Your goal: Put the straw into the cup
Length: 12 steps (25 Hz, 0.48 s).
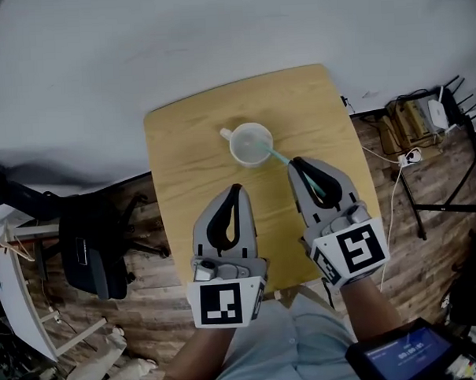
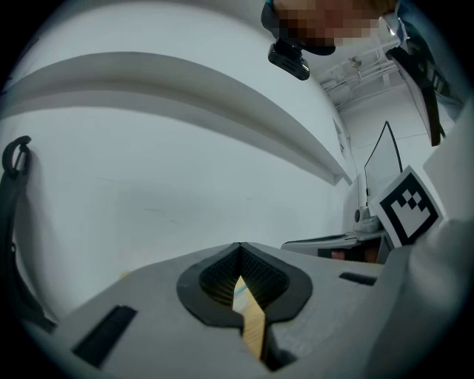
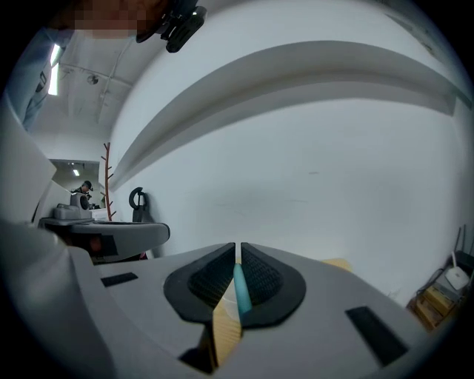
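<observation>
Straw (one), one cup, right gripper clamping it, left gripper closed

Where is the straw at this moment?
In the head view, the teal straw is held by the fingers of the right gripper, right of the table centre, its far end reaching over the white cup rim.

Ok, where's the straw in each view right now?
Head view: right of centre, the straw slants from the cup to the right gripper.
Left gripper view: no straw that I can make out.
Right gripper view: low centre, clamped between the jaws.
Shared landmark: the wooden table, which shows through both jaw gaps.
</observation>
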Tool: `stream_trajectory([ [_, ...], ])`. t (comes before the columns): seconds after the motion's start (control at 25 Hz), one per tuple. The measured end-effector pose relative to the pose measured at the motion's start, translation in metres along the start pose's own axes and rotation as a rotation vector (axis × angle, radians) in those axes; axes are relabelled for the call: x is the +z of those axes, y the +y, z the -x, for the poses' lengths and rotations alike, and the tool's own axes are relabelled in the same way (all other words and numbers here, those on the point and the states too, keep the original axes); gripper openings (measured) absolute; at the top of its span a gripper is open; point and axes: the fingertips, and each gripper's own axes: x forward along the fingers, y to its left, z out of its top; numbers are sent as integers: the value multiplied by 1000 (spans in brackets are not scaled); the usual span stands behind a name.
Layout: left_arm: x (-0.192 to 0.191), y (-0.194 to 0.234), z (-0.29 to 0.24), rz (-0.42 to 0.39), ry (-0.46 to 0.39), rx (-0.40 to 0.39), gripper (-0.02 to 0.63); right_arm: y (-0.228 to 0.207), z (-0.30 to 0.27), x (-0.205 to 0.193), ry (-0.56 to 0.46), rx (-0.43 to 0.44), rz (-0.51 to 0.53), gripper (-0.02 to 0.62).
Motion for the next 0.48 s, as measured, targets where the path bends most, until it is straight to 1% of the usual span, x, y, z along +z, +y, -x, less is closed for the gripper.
stream_trajectory([
  [0.12,-12,8,-10,14,26,9,-3,-6,-15,-17,30,2,-29,23],
  [0.32,-30,18,-18,34,67,23,-3,-3,-33,-34,61,32,-22,25],
  [0.48,-38,24,-20,43,80,33,-3,-2,-40,-47,77,36,-14,26],
])
